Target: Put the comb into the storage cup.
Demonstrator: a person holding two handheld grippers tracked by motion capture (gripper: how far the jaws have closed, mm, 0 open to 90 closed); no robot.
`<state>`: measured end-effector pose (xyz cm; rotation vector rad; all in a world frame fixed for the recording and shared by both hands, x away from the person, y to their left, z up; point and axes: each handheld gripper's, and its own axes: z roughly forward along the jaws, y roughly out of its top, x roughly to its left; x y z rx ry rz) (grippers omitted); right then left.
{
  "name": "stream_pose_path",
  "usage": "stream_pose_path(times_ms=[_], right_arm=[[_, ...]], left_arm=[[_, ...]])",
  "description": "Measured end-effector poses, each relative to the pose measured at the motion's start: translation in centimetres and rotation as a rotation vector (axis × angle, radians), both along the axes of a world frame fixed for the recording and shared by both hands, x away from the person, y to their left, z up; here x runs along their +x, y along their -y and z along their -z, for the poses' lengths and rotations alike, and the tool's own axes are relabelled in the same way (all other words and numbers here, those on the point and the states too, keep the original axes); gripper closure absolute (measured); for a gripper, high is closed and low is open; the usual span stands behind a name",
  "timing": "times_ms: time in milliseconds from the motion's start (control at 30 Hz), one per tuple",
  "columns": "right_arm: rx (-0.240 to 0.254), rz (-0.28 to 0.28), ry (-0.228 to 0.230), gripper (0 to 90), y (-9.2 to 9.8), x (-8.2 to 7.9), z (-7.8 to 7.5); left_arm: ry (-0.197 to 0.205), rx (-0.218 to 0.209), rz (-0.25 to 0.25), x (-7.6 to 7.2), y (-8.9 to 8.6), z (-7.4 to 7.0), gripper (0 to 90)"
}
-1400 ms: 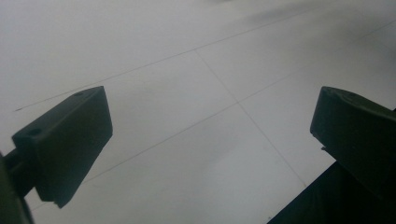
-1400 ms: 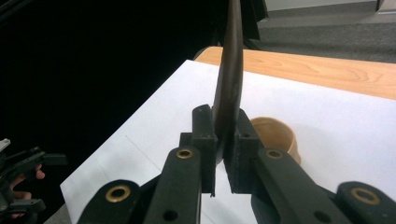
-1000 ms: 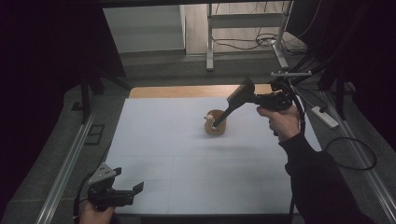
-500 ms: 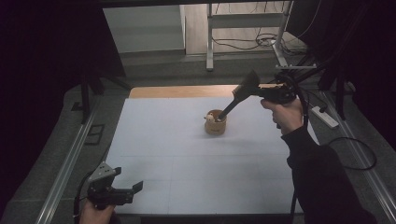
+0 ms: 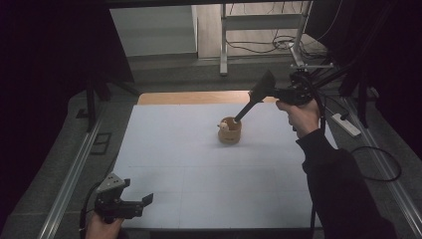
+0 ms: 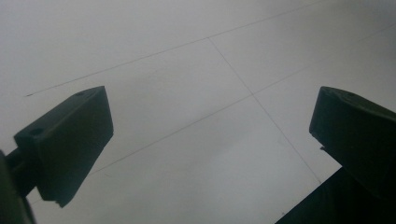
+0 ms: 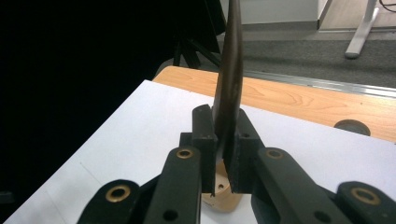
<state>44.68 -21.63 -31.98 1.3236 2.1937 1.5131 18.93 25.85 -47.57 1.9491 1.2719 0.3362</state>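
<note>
A small round wooden cup (image 5: pixel 230 135) stands on the white mat (image 5: pixel 199 164), right of centre, with a small pale thing (image 5: pixel 224 126) at its rim. My right gripper (image 5: pixel 256 94) hangs above and to the right of the cup, shut on a dark flat utensil (image 5: pixel 243 112) that slants down to the cup's mouth. In the right gripper view the utensil (image 7: pixel 231 70) rises between the closed jaws of the right gripper (image 7: pixel 223 135), with the cup (image 7: pixel 229 198) just below them. My left gripper (image 5: pixel 134 204) rests low at the mat's near left corner, open, nothing between its fingers (image 6: pixel 70 140).
A strip of bare wooden tabletop (image 5: pixel 189 98) shows beyond the mat. Metal rails (image 5: pixel 69 174) run along the left side, and a power strip (image 5: pixel 346 124) with cables lies to the right. White desk legs (image 5: pixel 224 50) stand on the floor behind.
My right gripper has risen a little and drifted right with the utensil, whose lower end has come up towards the cup's mouth. The left gripper has stayed put.
</note>
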Motion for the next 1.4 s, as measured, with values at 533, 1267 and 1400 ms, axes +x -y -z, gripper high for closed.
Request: stream_pose_path(times_ms=[533, 1267, 1400], right_arm=[[-0.01, 0.024, -0.006, 83.8, -0.5, 1.4, 0.7], [-0.055, 0.014, -0.008, 83.7, -2.4, 2.2, 2.4], [-0.063, 0.012, -0.01, 83.7, -2.6, 2.2, 2.7]], left_arm=[[-0.009, 0.01, 0.004, 0.1, 0.1, 0.0, 0.2], [-0.016, 0.01, 0.003, 0.2, 0.1, 0.0, 0.2], [-0.016, 0.01, 0.003, 0.2, 0.1, 0.0, 0.2]])
